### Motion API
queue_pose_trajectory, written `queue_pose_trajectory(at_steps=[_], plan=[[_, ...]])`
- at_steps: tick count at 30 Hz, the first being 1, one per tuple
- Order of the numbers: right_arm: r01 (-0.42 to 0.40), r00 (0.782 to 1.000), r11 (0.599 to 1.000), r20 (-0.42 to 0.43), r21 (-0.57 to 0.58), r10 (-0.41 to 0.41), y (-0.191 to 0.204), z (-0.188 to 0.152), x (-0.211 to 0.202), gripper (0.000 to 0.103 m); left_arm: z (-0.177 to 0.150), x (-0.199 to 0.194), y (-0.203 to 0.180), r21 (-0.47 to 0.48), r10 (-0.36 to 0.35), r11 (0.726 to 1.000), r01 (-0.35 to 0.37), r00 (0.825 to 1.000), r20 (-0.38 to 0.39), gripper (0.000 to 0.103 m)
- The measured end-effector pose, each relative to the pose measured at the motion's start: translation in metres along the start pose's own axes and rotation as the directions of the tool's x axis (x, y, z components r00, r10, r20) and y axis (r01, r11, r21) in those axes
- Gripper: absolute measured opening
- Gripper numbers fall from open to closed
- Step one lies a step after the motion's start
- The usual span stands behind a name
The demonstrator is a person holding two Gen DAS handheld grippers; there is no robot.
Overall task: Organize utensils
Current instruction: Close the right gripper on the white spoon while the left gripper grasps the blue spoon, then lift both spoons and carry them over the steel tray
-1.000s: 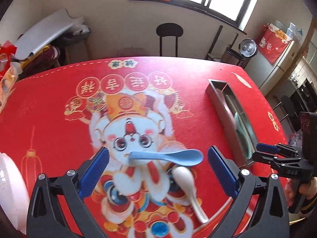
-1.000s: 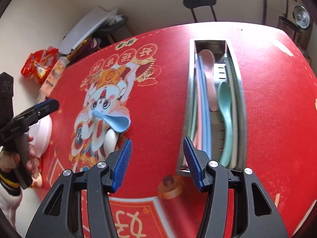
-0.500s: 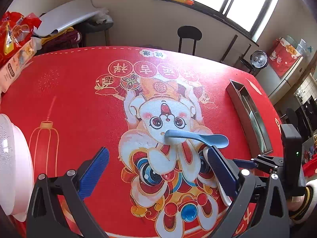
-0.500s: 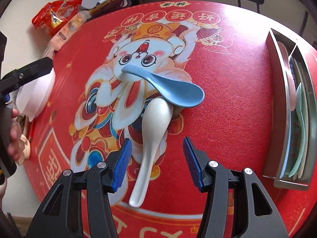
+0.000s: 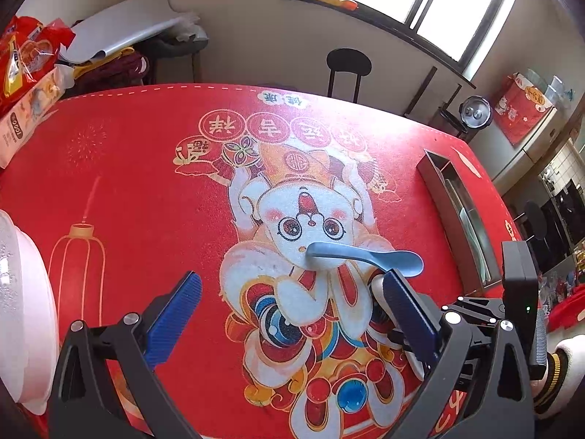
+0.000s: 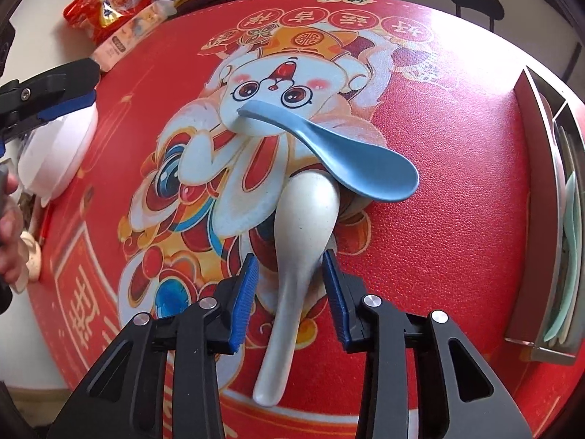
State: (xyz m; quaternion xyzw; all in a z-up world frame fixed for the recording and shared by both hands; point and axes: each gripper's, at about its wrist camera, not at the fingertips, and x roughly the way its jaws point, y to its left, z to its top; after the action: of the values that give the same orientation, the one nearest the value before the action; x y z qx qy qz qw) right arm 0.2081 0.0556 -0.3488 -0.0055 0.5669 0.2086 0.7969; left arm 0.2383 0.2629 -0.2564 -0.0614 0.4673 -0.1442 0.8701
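Left wrist view: your left gripper (image 5: 289,314) hangs wide open over the red printed table mat (image 5: 139,190), holding nothing — it looks parked well back so the other hand has room. The blue spoon (image 5: 365,258) lies across the rabbit print just beyond the right finger, bowl to the right. Only a sliver of the white spoon (image 5: 376,285) shows behind that finger. Far right, the long metal utensil tray (image 5: 438,201) sits near the mat's edge, well apart from both spoons. A white bowl (image 5: 22,292) shows at the left edge.

Right wrist view: your right gripper (image 6: 290,292) is part open and straddles the white spoon (image 6: 303,226) where bowl narrows to handle; the pads stand just off each side, so it grips nothing yet. That spot seems chosen to lift clear of the blue spoon (image 6: 343,157), whose bowl overlaps the white bowl's far end. The white spoon is glossy, pale and faintly speckled, its handle running toward you. The utensil tray (image 6: 537,183) at the right already holds pale green utensils (image 6: 572,256) — likely where this spoon belongs.
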Motion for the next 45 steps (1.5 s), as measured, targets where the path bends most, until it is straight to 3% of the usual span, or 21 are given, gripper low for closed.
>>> queue_pose_trajectory(at_steps=[1,9,15,20,22,25,29,32,36,40,45], plan=[[0.002,1.0,1.0,-0.001,-0.003,-0.002,0.0,0.0,0.0,0.024,0.0,0.001,0.0,-0.002,0.0,1.0,0.0,1.0,-0.001,0.097],[-0.043,0.999,0.999,-0.007,-0.027,0.043,0.004,-0.007,-0.005,0.007,-0.001,0.008,-0.001,0.002,0.003,1.0,-0.003,1.0,-0.021,0.097],[-0.044,0.999,0.999,-0.008,0.012,0.044,-0.009,-0.018,-0.013,0.006,0.0,0.023,-0.011,0.039,-0.011,0.999,0.013,0.999,-0.047,0.097],[-0.047,0.999,0.995,0.003,0.089,0.047,-0.029,-0.033,-0.025,0.006,0.004,0.048,-0.033,0.128,-0.068,0.989,0.077,0.995,-0.076,0.097],[-0.038,0.999,0.992,0.008,0.118,0.037,-0.037,-0.039,-0.028,0.006,0.007,0.06,-0.046,0.185,-0.09,0.977,0.105,0.992,-0.087,0.083],[-0.022,1.0,0.987,0.012,0.157,0.021,-0.047,-0.047,-0.031,0.006,0.016,0.08,-0.066,0.279,-0.12,0.949,0.15,0.985,-0.12,0.065],[-0.018,1.0,0.984,0.017,0.178,0.015,-0.054,-0.052,-0.033,0.006,0.03,0.105,-0.083,0.374,-0.146,0.905,0.204,0.973,-0.178,0.05],[-0.022,1.0,0.982,0.024,0.189,0.018,-0.057,-0.055,-0.035,0.006,0.033,0.117,-0.087,0.401,-0.169,0.879,0.259,0.954,-0.246,0.046],[-0.036,0.999,0.977,0.032,0.208,0.03,-0.062,-0.059,-0.036,0.006,0.035,0.129,-0.081,0.348,-0.21,0.881,0.32,0.925,-0.318,0.045],[-0.039,0.999,0.977,0.034,0.211,0.032,-0.062,-0.059,-0.036,0.006,0.031,0.132,-0.075,0.328,-0.217,0.883,0.335,0.913,-0.347,0.045],[-0.041,0.999,0.976,0.033,0.212,0.035,-0.061,-0.058,-0.036,0.006,0.02,0.135,-0.071,0.366,-0.176,0.872,0.326,0.905,-0.387,0.046]])
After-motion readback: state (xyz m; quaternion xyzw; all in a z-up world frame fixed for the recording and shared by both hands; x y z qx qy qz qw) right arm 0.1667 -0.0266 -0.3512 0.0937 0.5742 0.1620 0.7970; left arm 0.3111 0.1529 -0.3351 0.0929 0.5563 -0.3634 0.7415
